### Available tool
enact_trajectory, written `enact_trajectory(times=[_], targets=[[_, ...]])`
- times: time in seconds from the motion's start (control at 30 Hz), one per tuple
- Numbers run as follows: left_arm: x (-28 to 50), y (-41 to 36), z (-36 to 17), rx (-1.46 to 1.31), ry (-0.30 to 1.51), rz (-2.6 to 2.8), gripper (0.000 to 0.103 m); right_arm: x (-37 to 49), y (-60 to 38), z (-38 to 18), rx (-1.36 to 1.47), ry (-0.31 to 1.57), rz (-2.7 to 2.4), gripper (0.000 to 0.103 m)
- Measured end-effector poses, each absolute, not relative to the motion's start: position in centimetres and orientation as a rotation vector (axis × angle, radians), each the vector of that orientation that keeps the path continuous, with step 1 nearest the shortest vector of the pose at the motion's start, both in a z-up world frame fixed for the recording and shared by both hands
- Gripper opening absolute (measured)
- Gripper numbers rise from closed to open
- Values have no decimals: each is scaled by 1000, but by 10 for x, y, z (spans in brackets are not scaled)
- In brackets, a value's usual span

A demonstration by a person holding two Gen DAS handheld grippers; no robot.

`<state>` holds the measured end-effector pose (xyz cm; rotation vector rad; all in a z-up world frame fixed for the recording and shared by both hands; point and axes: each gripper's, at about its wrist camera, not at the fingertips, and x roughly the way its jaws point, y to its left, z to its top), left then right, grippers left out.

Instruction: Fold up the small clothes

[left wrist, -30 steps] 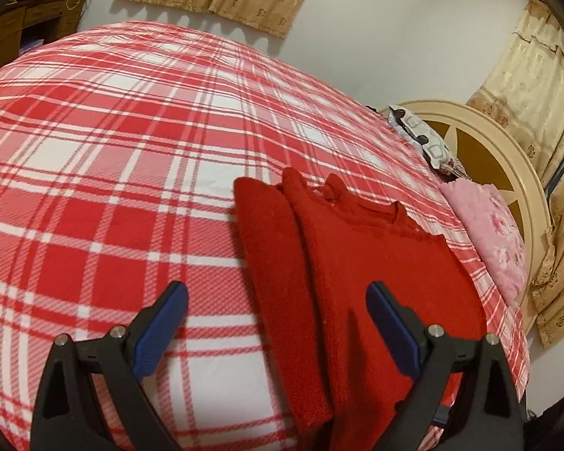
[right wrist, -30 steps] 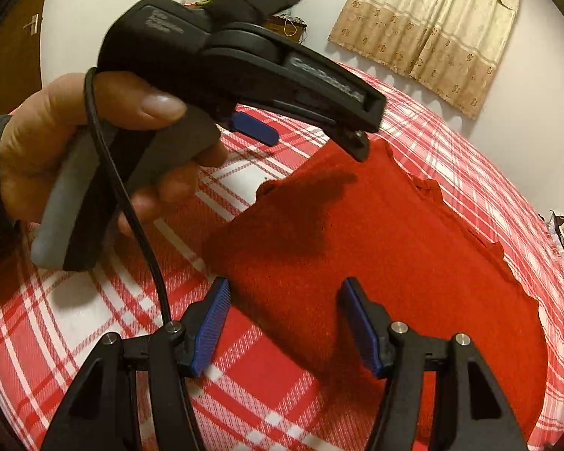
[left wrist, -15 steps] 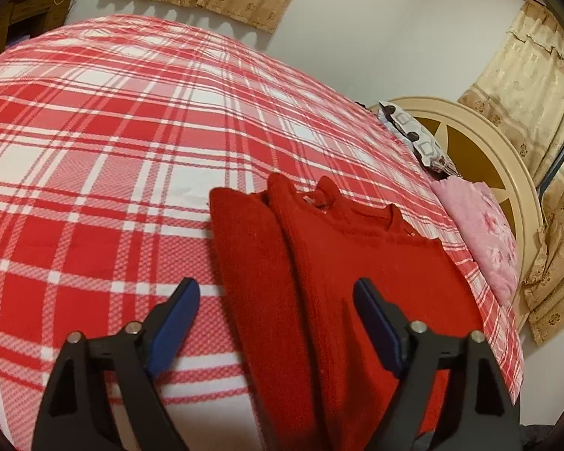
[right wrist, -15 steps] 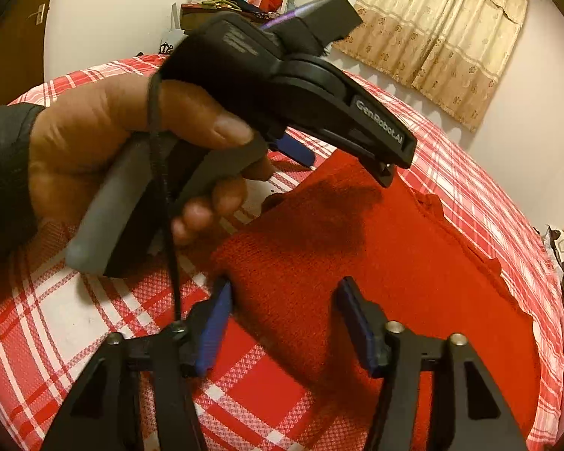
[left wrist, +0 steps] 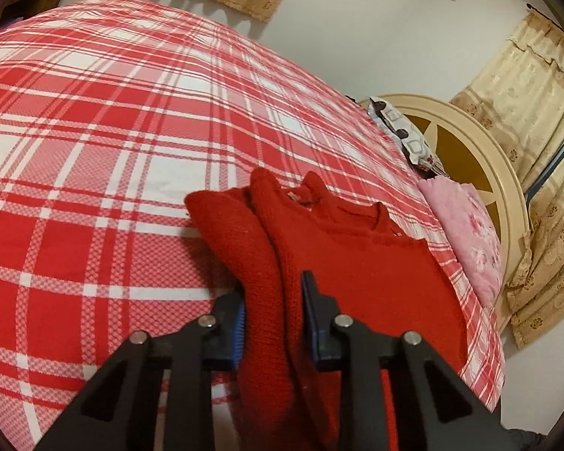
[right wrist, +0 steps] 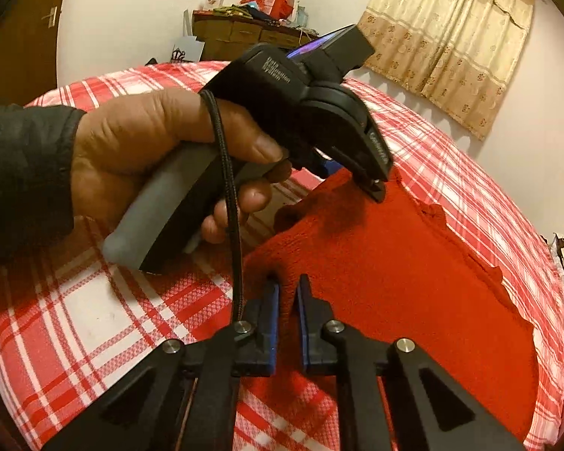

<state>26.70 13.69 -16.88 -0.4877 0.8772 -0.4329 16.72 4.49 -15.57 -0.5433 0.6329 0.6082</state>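
**Both grippers clamped on the red sweater**

Left to right. In the right wrist view a hand (right wrist: 139, 165) in a dark sleeve (right wrist: 22, 180) holds the left gripper's handle, with a black cable (right wrist: 229, 203) hanging across it. The sweater (left wrist: 357, 263) lies flat on the plaid bedspread (left wrist: 94, 150), its sleeve (left wrist: 240, 240) folded in along the left edge, collar pointing away toward the far side of the bed.

The left gripper (left wrist: 272, 323) has just been closing and its blue pads now pinch that sleeve fold near the hem. The right gripper (right wrist: 287, 323) has just been closing too, and it's squeezed nearly together on the sweater's near corner, fabric bunched between the pads.

Further right there's a pink pillow (left wrist: 466, 236) against a cream headboard (left wrist: 481, 158), and beige curtains (left wrist: 526, 86) on the wall. A wooden dresser (right wrist: 244, 37) with clutter on top sits behind the bed in the right view.
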Motion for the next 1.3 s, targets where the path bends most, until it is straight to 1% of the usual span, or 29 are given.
enact_trajectory(times=[0.3, 0.8, 1.3], targets=[[267, 127, -143, -514, 860, -445, 23, 162, 10, -137, -480, 597, 593, 7], [273, 75, -109, -493, 838, -480, 21, 156, -52, -123, -352, 581, 541, 7], [280, 32, -90, -485, 838, -516, 20, 150, -92, -114, -263, 568, 483, 6]])
